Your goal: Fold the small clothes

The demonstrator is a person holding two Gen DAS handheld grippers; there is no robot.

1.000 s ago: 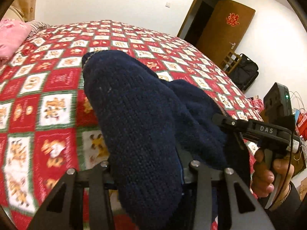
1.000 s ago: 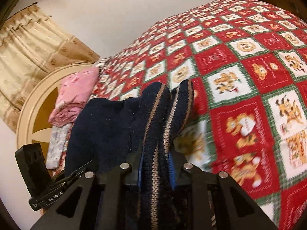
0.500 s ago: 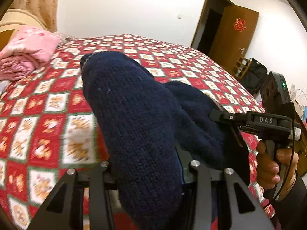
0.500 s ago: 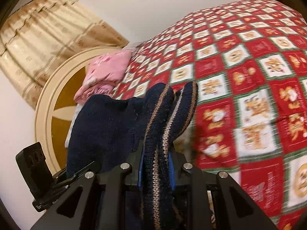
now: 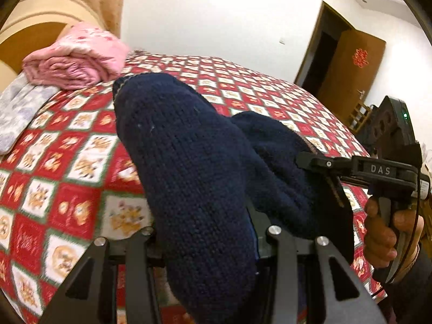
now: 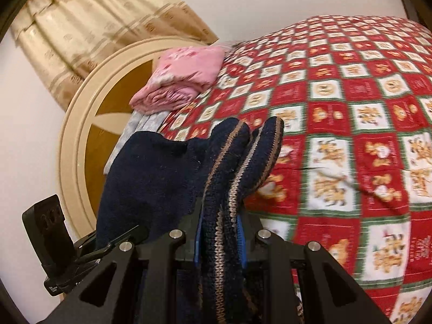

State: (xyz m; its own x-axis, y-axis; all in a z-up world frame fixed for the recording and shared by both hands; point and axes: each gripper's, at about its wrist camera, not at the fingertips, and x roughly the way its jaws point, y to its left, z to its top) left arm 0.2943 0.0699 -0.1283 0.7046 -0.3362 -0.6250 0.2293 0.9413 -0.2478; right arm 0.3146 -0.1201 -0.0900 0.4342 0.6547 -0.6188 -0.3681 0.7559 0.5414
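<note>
A dark navy knitted garment (image 5: 189, 167) hangs between both grippers, held up above the bed. My left gripper (image 5: 208, 232) is shut on its plain navy end, which drapes forward over the fingers and hides them. My right gripper (image 6: 220, 216) is shut on its edge with tan stripes (image 6: 229, 162), which folds over the jaws. In the left wrist view the right gripper (image 5: 318, 162) shows at right, clamped on the garment's other side. In the right wrist view the left gripper (image 6: 118, 243) shows at lower left.
The bed has a red, green and white patterned cover (image 5: 81, 162) (image 6: 351, 108). A folded pink blanket (image 5: 75, 56) (image 6: 183, 75) and a grey cloth (image 5: 16, 108) lie by the round headboard (image 6: 81, 140). A brown door (image 5: 348, 67) and a curtain (image 6: 94, 27) stand behind.
Both grippers have swung with the garment toward the head of the bed; the pink blanket, headboard and curtain have come into view. The grips have not changed.
</note>
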